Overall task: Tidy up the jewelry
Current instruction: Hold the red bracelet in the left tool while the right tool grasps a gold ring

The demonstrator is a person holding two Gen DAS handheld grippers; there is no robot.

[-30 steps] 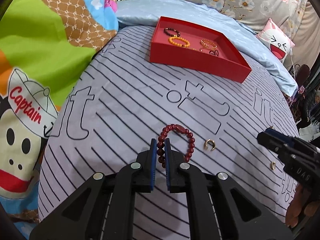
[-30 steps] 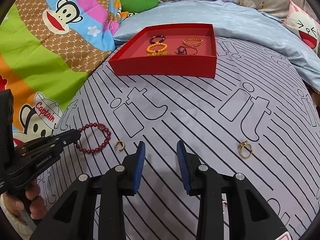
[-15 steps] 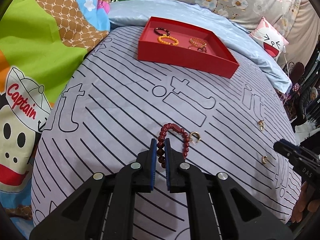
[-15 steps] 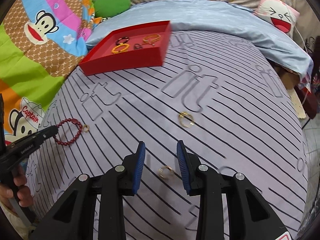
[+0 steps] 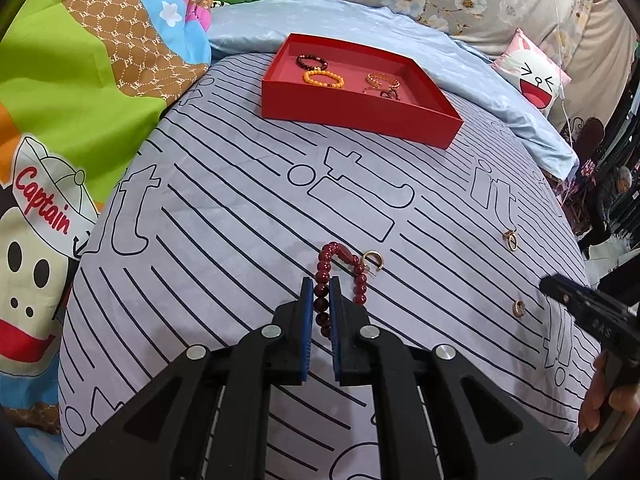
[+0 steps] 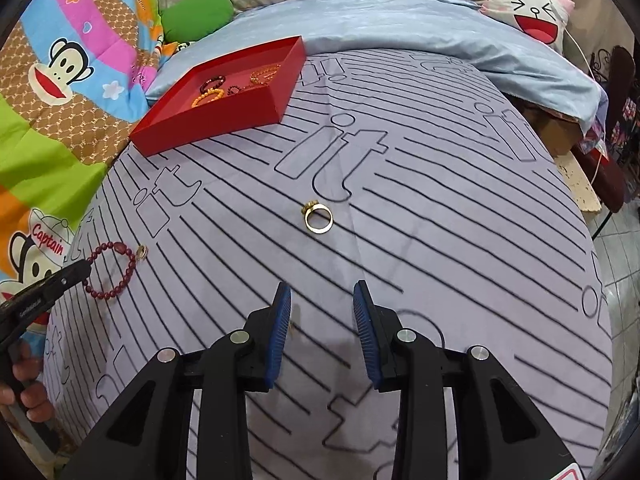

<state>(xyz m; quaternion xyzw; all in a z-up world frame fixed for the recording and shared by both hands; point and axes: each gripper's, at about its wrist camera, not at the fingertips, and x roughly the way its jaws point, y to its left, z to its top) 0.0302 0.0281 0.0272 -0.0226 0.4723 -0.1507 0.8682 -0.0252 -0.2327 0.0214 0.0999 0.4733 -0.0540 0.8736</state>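
My left gripper [image 5: 321, 286] is shut on a dark red bead bracelet [image 5: 343, 258], which hangs folded over the striped bed sheet; the bracelet also shows in the right wrist view [image 6: 114, 270]. A gold ear cuff [image 5: 373, 260] lies beside it. My right gripper [image 6: 321, 300] is open and empty, low over the sheet. A gold ring [image 6: 318, 218] lies ahead of it, and a small gold piece [image 6: 291, 322] peeks by its left finger. A red tray [image 5: 360, 116] at the back holds several bracelets. Two gold rings [image 5: 510, 239] [image 5: 519, 308] lie to the right.
A colourful cartoon blanket [image 5: 60, 100] covers the left side. A light blue pillow [image 6: 440, 36] and a cat cushion [image 6: 528, 4] lie behind the tray. The bed edge drops off at the right beside a tiled floor [image 6: 620, 248].
My left gripper has lifted and pulled back with the bracelet, which now hangs narrower. My right gripper has swung right and down toward the rings, away from the tray.
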